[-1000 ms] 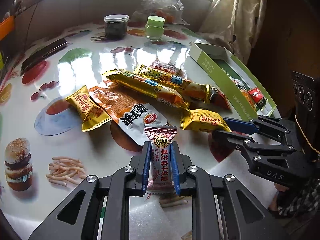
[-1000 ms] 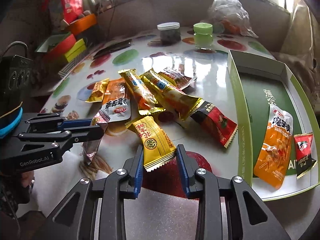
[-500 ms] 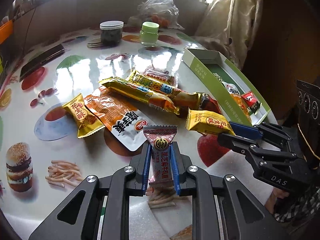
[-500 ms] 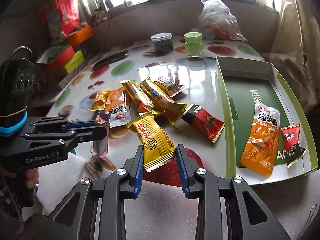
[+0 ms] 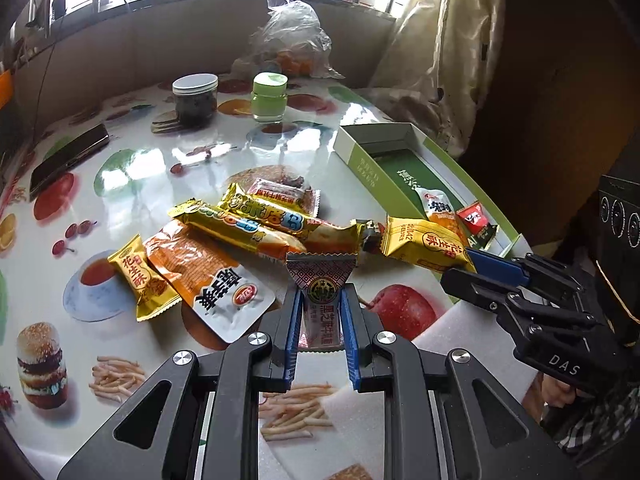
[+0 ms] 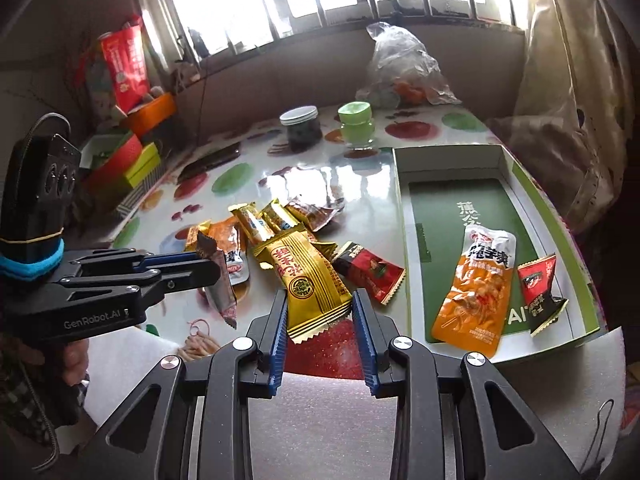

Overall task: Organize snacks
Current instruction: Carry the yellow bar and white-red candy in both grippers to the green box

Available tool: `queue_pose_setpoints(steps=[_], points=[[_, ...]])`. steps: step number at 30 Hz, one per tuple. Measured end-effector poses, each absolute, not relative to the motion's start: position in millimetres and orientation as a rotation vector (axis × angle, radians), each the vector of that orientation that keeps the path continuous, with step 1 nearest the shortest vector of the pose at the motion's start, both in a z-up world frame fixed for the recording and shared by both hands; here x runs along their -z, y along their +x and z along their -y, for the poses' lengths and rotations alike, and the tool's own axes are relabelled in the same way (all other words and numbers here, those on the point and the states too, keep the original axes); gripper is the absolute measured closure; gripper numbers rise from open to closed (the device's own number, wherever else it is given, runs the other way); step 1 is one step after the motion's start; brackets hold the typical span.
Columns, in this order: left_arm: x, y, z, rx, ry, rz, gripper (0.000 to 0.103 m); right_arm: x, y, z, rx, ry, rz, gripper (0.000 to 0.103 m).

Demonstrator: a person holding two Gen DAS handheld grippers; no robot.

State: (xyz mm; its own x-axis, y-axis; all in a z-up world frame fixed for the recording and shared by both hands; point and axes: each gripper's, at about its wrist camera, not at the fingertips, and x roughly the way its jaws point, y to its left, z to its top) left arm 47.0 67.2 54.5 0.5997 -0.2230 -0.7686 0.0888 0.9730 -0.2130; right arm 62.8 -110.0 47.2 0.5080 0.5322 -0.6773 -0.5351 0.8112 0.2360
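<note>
Now both tools have risen clear of the tabletop (image 5: pixel 120 168): left tool (image 5: pixel 320 312) clenched on a pink sesame-candy packet (image 5: pixel 322 280), right tool (image 6: pixel 320 308) grasping a gold peanut-crisp packet (image 6: pixel 308 276); the green box (image 6: pixel 404 216) lies right, ready for loading.

Two jars (image 5: pixel 195 98), one green box (image 6: pixel 560 216) holding two snack packets (image 6: pixel 476 288), and two grippers (image 5: pixel 320 320).

The pink candy bar (image 5: pixel 322 312) has its bottom end hidden between the left gripper's (image 5: pixel 320 320) blue pads. The small words on it are too tiny to read. A dark red packet (image 5: pixel 370 234) hides behind the yellow wrappers.
</note>
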Motion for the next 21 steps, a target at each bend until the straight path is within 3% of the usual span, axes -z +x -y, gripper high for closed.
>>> queue_pose_setpoints(steps=[21], points=[[-94,91,-16,0.306,-0.144,-0.848,0.083,-58,77,172,-0.482,0.069,-0.768,0.074]])
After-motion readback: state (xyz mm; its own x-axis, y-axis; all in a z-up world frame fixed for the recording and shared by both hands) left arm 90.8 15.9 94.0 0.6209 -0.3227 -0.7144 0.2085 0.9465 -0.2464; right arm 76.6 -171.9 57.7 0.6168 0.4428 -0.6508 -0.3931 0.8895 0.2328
